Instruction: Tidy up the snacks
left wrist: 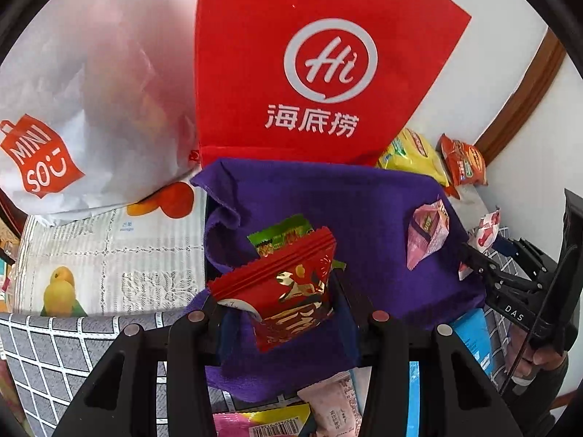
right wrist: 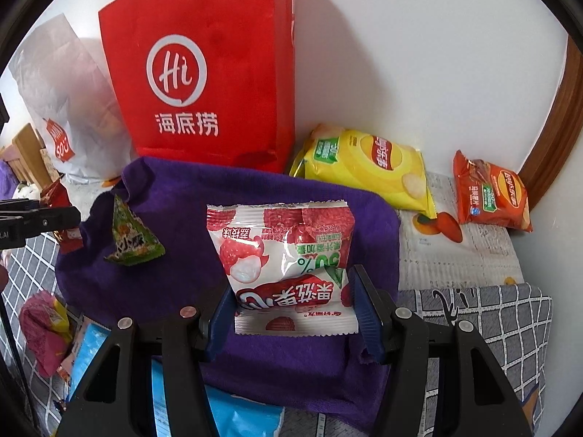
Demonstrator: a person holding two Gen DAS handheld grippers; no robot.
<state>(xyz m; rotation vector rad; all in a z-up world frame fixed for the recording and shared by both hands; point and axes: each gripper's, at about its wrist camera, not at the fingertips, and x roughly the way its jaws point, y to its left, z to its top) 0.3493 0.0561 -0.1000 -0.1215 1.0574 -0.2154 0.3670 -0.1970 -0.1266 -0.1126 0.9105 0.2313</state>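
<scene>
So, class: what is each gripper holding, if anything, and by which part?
The left gripper holds a red snack packet by its lower end. The right gripper holds a lychee jelly packet by its lower side edges.

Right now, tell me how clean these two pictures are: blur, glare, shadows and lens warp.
Left wrist view: the white Miniso bag is soft and smeared near the top, while the red packet in the left gripper stays sharp. Right wrist view: crisp throughout, with mild glare on the lychee packet and the red bag shadowing the wall. Both: fisheye bending and dark corners.
</scene>
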